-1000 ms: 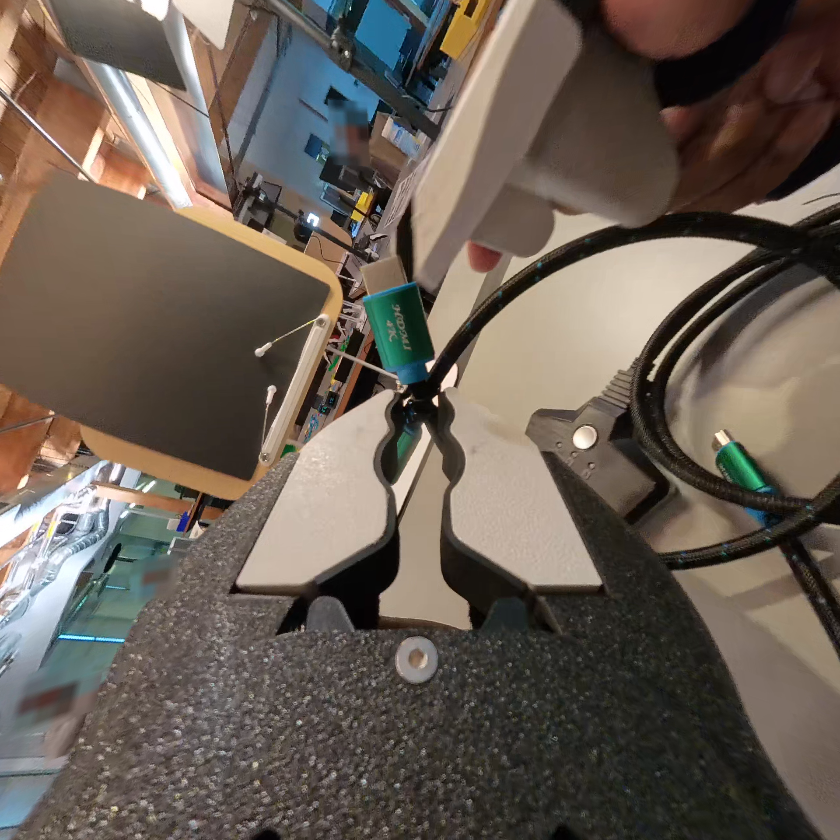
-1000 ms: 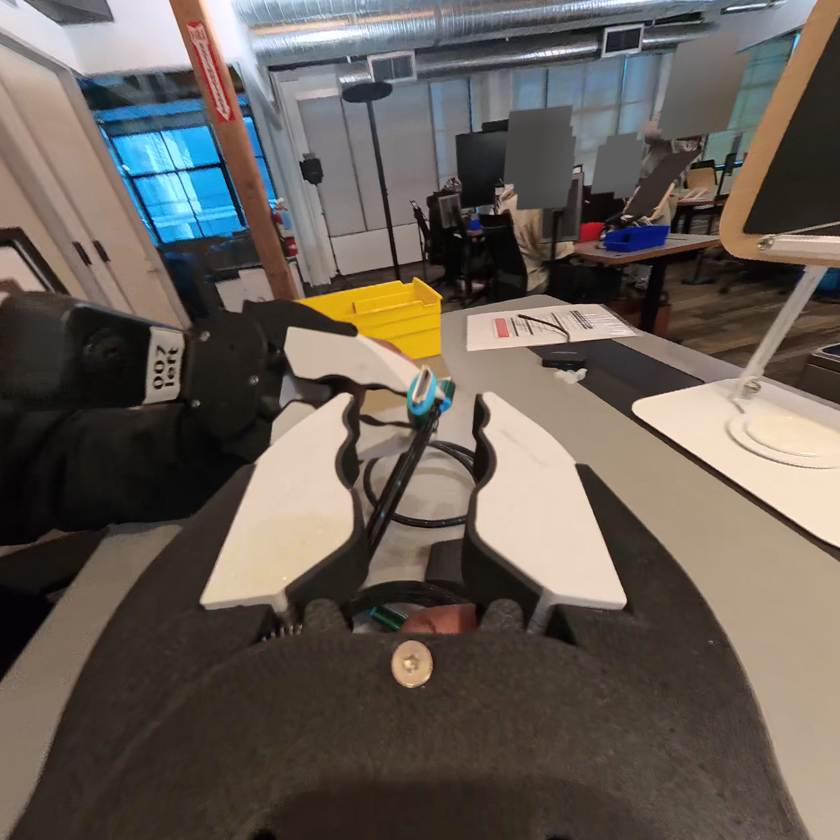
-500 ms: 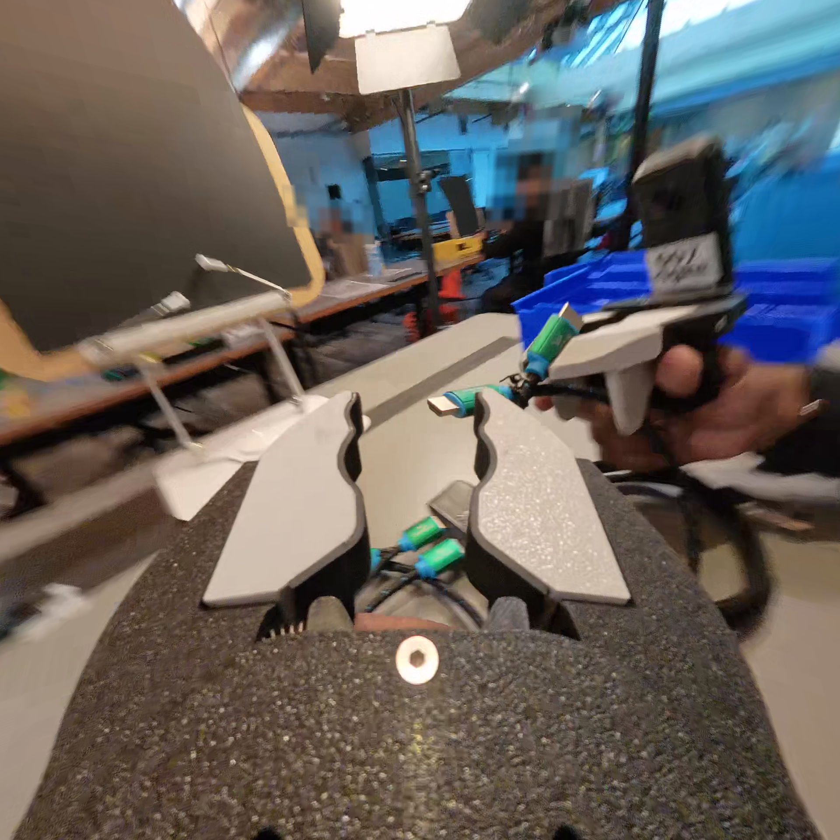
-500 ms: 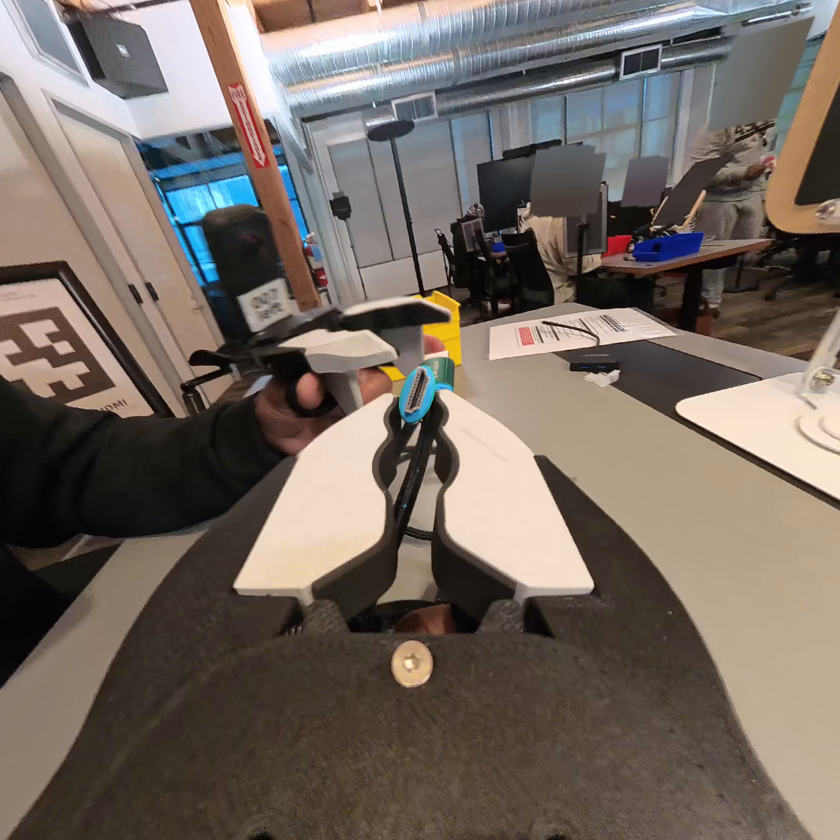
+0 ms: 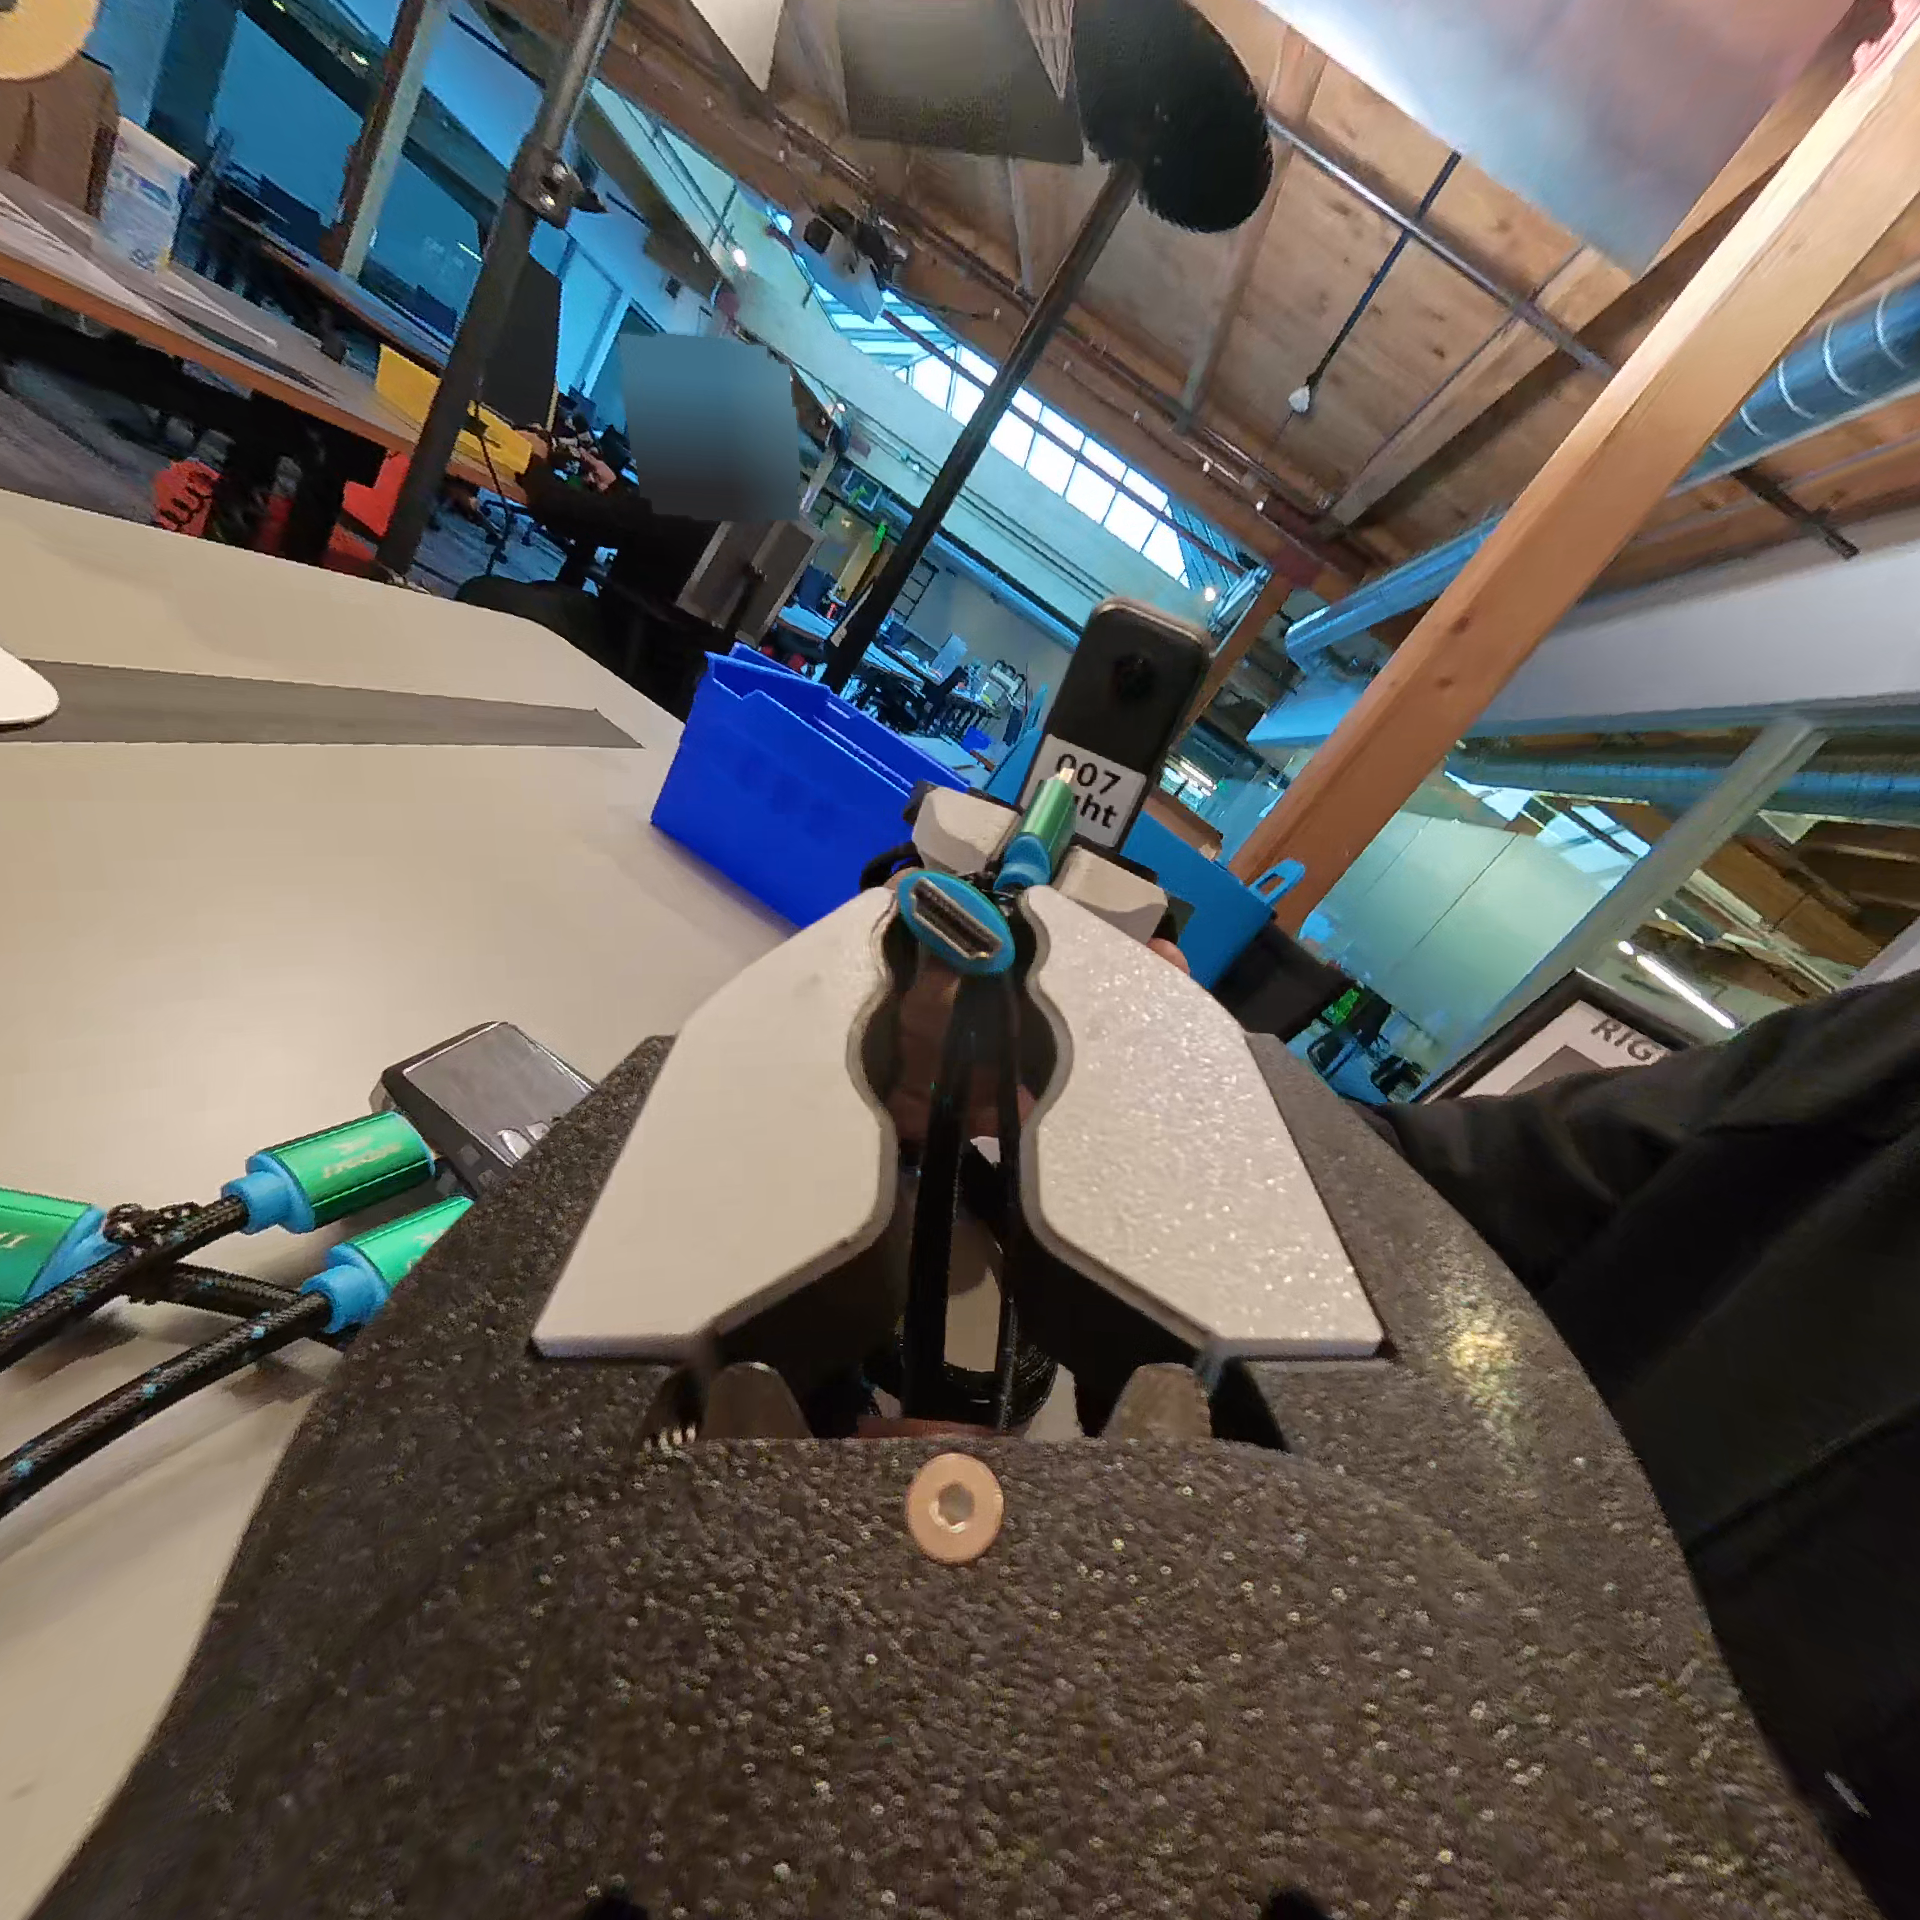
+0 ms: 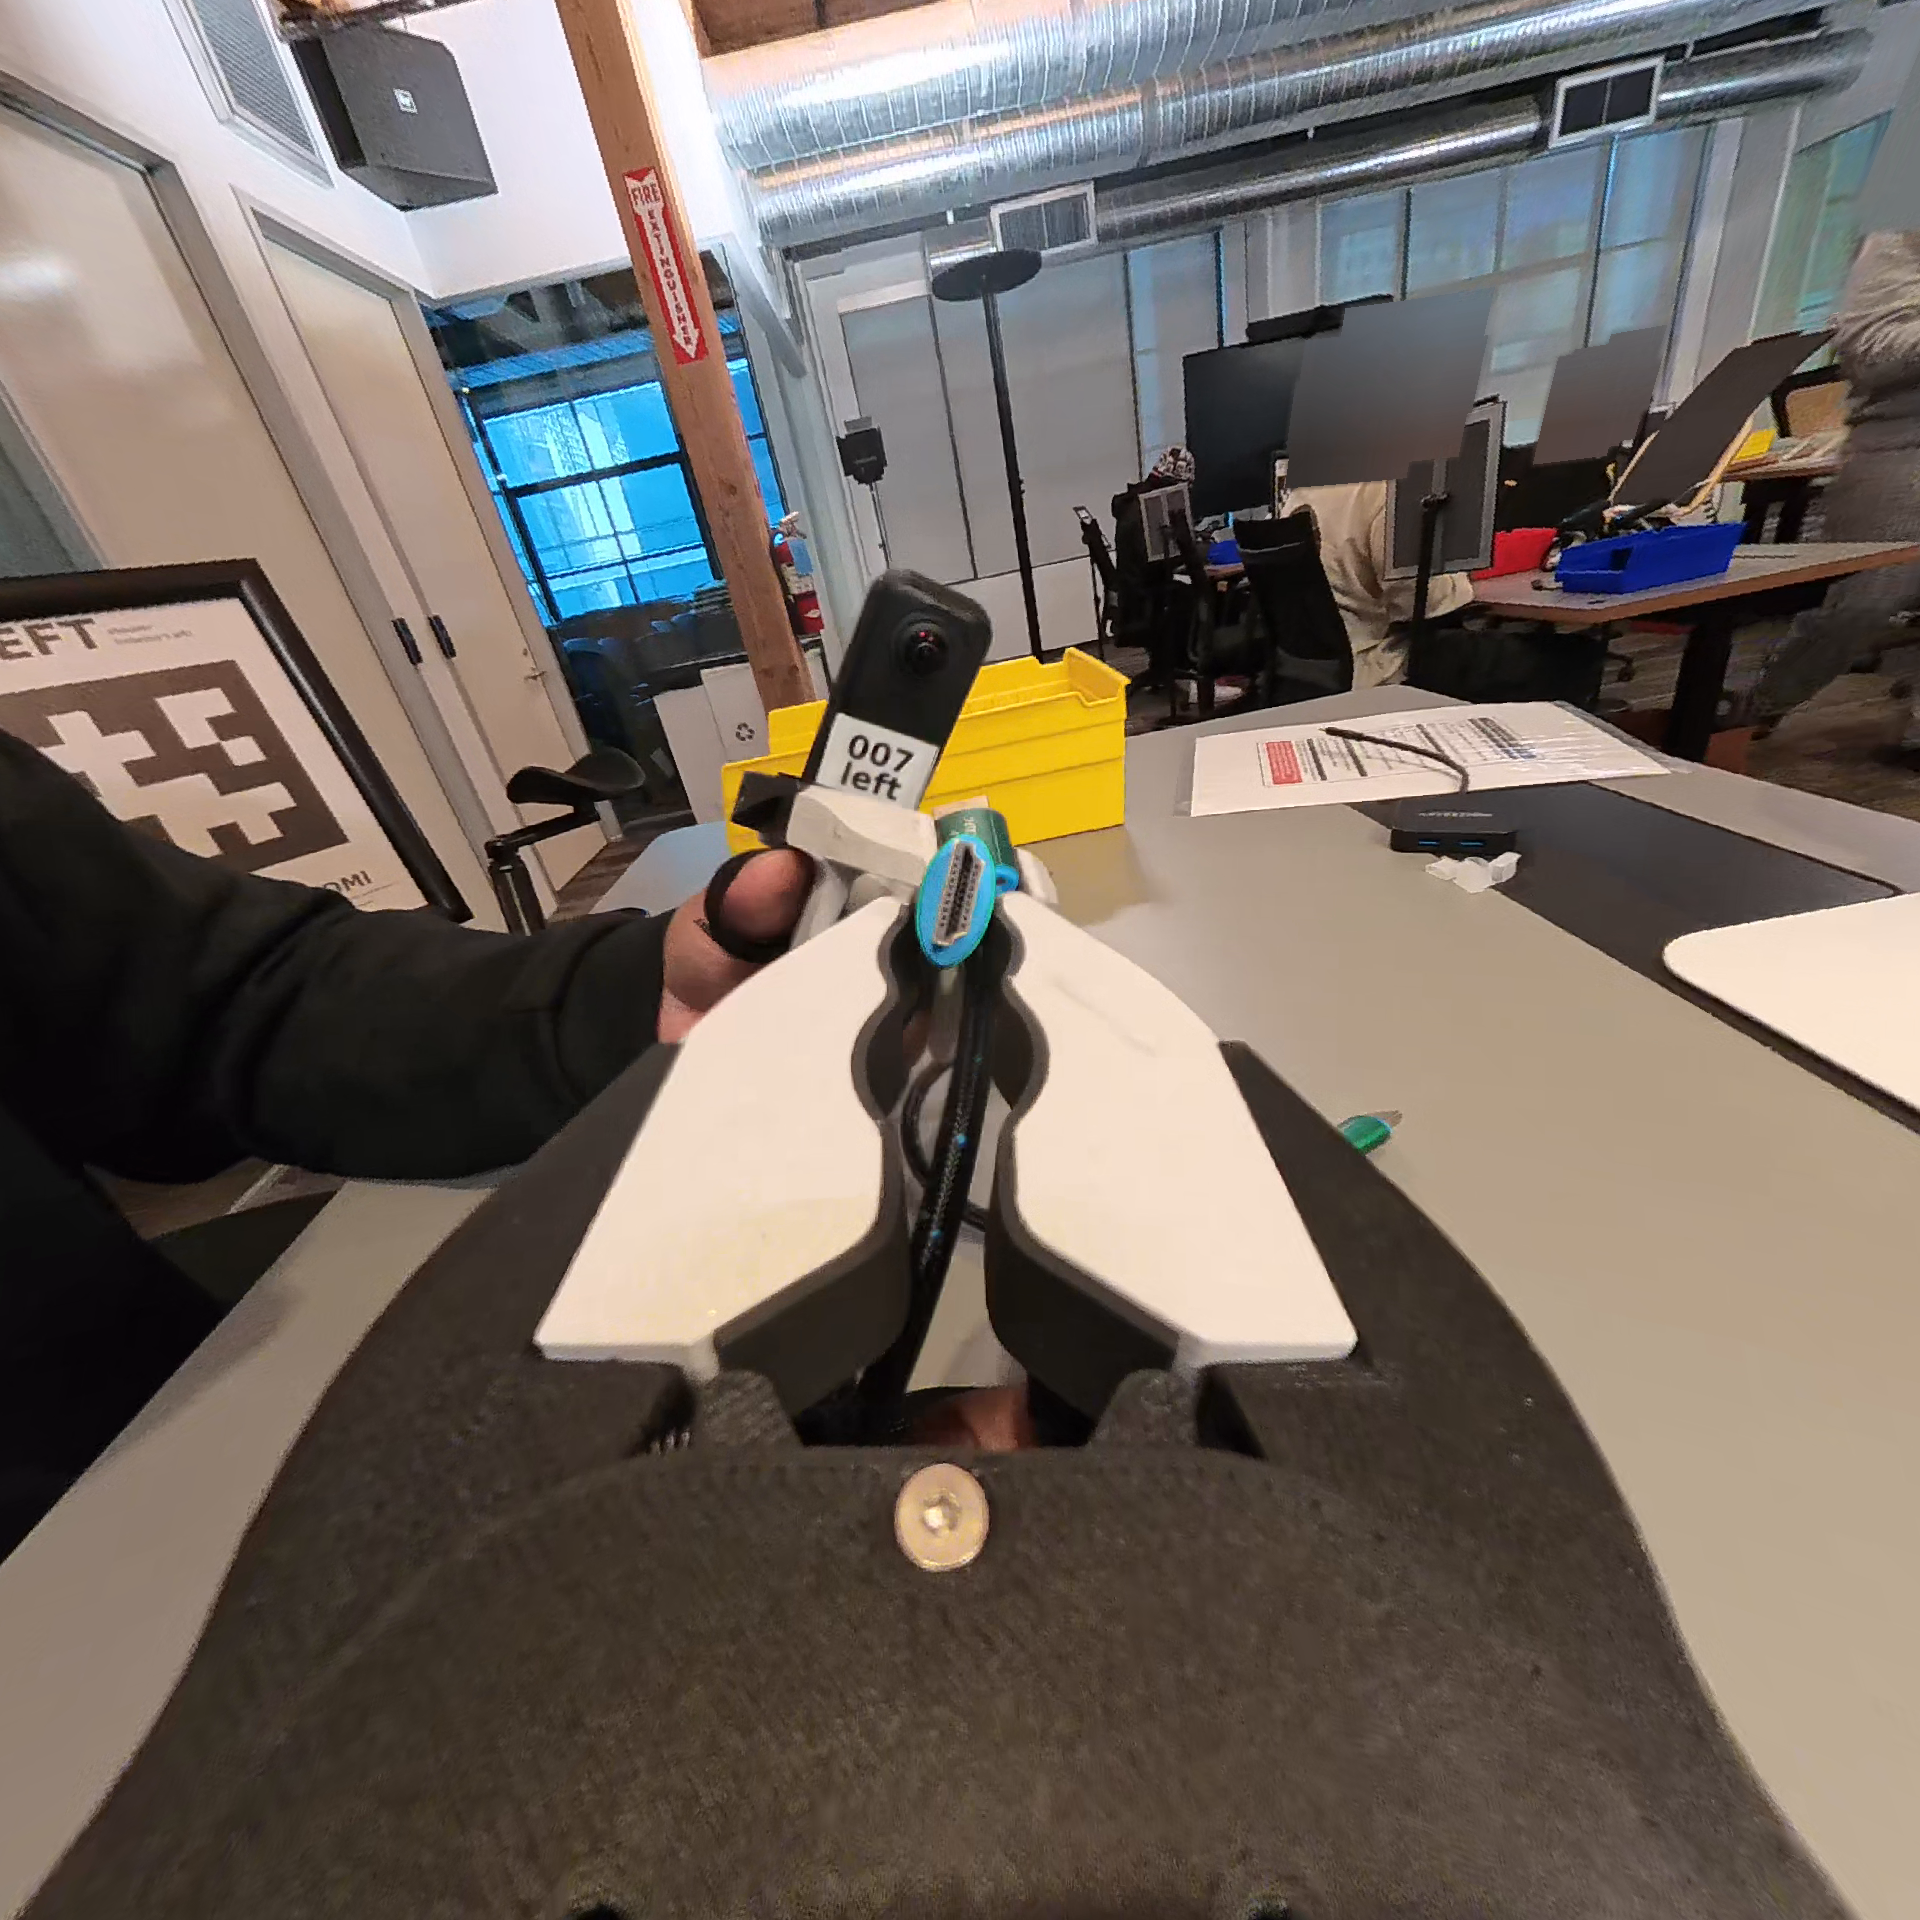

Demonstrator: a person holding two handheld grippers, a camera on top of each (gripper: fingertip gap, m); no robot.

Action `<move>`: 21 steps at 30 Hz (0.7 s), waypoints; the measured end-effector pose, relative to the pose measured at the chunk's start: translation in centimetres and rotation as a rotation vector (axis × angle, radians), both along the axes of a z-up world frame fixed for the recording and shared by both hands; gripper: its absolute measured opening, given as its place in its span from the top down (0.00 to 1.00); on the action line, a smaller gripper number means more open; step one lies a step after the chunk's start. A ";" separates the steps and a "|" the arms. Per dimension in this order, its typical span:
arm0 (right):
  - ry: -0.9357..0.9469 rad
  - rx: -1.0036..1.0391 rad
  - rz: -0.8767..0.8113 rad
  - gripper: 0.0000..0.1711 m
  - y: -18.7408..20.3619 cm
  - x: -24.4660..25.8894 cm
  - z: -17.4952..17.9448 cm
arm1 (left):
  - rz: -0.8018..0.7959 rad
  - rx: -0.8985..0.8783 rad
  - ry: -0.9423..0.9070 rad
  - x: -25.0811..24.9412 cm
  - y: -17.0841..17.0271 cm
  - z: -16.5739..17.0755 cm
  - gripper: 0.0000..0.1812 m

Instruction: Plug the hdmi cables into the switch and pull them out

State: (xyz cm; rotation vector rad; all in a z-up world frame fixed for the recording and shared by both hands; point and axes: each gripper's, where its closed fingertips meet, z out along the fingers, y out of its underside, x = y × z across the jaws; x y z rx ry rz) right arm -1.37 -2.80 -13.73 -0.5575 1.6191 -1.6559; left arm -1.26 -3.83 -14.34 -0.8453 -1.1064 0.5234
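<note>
In the left wrist view my left gripper (image 5: 954, 935) is shut on a black braided HDMI cable (image 5: 951, 1132) just behind its blue-collared plug (image 5: 956, 923), which faces the camera. The switch (image 5: 488, 1081), a small dark box, lies on the table at the left with two green plugs (image 5: 343, 1164) in it. In the right wrist view my right gripper (image 6: 951, 925) is shut on another cable (image 6: 951, 1132) behind its plug (image 6: 956, 896). The two grippers face each other closely above the table, each showing in the other's view, the left (image 6: 868, 836) and the right (image 5: 1039, 868).
A loose green plug (image 6: 1366, 1130) lies on the grey table (image 6: 1455, 1195) to the right. A yellow bin (image 6: 1039, 743), a sheet of paper (image 6: 1423, 753), a small black hub (image 6: 1455, 834) and a white lamp base (image 6: 1829, 987) stand farther back. A blue bin (image 5: 790, 790) stands behind the grippers. My two grippers' fingertips are within a few centimetres of each other.
My left gripper let go of its cable, swung up open, and is now shut on a cable behind its plug. My right gripper closed on its cable and keeps holding it, raised.
</note>
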 end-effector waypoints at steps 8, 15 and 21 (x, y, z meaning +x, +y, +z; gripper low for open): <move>-0.230 -0.058 -0.175 0.94 -0.2 -7.0 2.7 | 0.117 0.128 0.021 1.4 -4.2 -0.1 0.91; -0.308 -0.126 -0.320 0.93 0.1 -10.3 3.8 | 0.121 0.106 -0.013 2.0 -5.0 -0.2 0.91; -0.392 -0.129 -0.395 0.93 0.2 -12.8 3.8 | 0.138 0.093 -0.036 2.5 -5.7 -0.1 0.91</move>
